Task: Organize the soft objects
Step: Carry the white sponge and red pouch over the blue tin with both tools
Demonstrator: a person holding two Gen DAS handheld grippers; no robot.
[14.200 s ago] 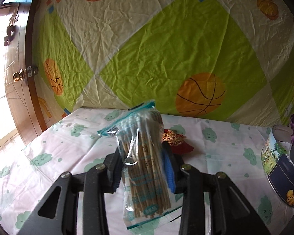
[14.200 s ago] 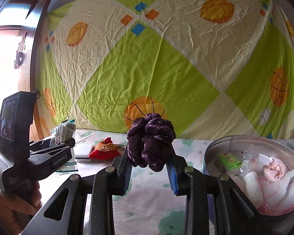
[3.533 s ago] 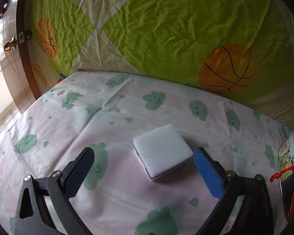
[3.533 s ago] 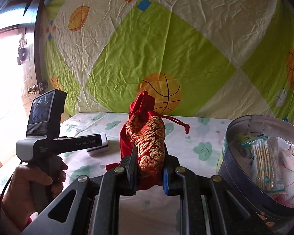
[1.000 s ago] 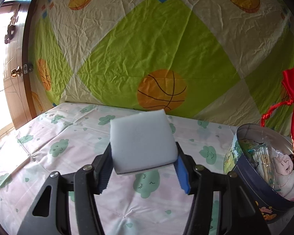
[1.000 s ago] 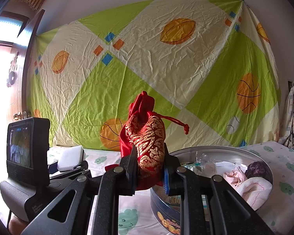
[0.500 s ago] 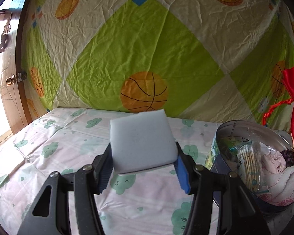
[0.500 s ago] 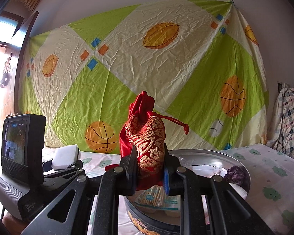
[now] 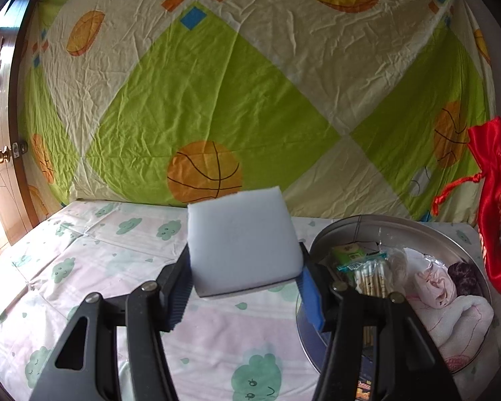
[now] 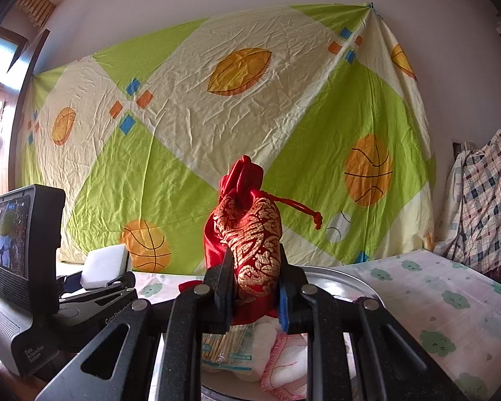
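A white foam sponge (image 9: pixel 242 244) sits clamped between the jaws of the left gripper (image 9: pixel 245 287), held flat and slightly tilted up toward the camera, raised clear of the cloud-print bedsheet (image 9: pixel 117 260) below it. Its right edge hangs just beside the rim of a round metal tin (image 9: pixel 384 222), which stands on the bed to the right.

The right gripper (image 10: pixel 254 287) has its jaws closed tight on a red drawstring pouch with gold embroidery (image 10: pixel 247 230). The pouch stands upright, its gathered neck at the top and a red cord with a knotted end trailing off to the right. In the right wrist view it is held above the tin's open mouth, with the tin's contents showing beneath the gripper.

Inside the tin lie a clear bag of cotton swabs (image 9: pixel 372 275) with a green packet (image 9: pixel 349 252) next to it, a pink-trimmed white towel (image 9: pixel 457 320), a small pink cloth bundle (image 9: pixel 434 284) and a dark purple fuzzy thing (image 9: pixel 462 275), possibly a scrunchie, though it is too small to be sure.

From the left wrist view the pouch appears at the far right edge, above the tin's right side. Behind everything hangs a green and cream sheet printed with basketballs (image 9: pixel 217 100). A wooden door with a brass knob (image 9: pixel 3 157) stands at the left, and a plaid cloth (image 10: pixel 484 193) is draped at the right.
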